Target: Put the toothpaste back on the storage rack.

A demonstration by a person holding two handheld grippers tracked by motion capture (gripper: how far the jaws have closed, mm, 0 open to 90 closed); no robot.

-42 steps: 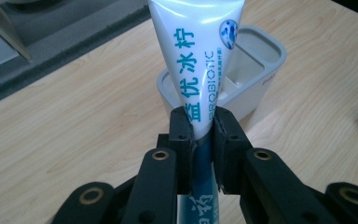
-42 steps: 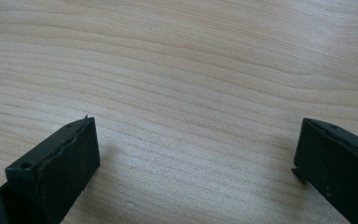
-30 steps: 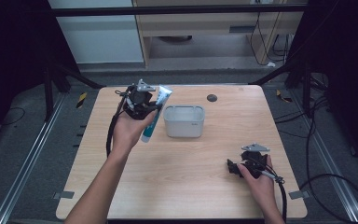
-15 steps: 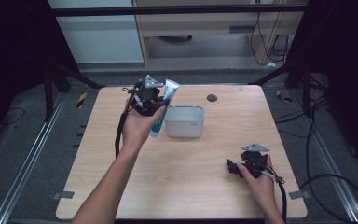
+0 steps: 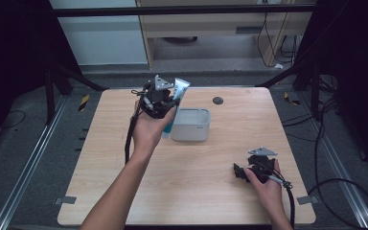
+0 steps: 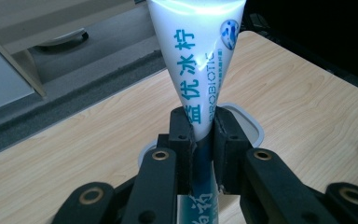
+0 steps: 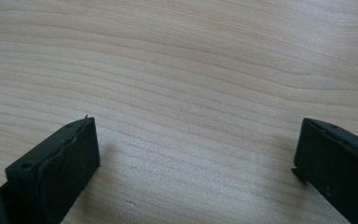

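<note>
While the left gripper (image 5: 165,102) clamps a toothpaste tube (image 6: 196,70) mid-body, jaws pinched hard on the white-and-teal tube, the tube stands nearly upright, flat crimped end up, lower end hanging below the jaws. In the left gripper view the tube sits directly over the near rim of a small grey bin (image 6: 254,128); in the high view it is off the table, at the bin's (image 5: 190,125) left edge, lower end just beside or against the left wall, can't tell which.

Step in hand, by the look of it: carrying the tube to drop it into the bin. Transport mostly done, release not yet.

Next move calls for a short shift toward the bin's middle so the lower end clears the rim, then lowering and opening the jaws. Risk: tube tip catches the rim and tips out on the near side.

Right gripper (image 5: 251,171) rests low on the wooden table (image 5: 211,191) at the near right, well apart from the bin. Its jaws stand wide apart with nothing between them but bare wood grain (image 7: 191,116). Idle.

Small dark round disc (image 5: 217,100) sits on the far side of the table, beyond the bin, not involved.
</note>
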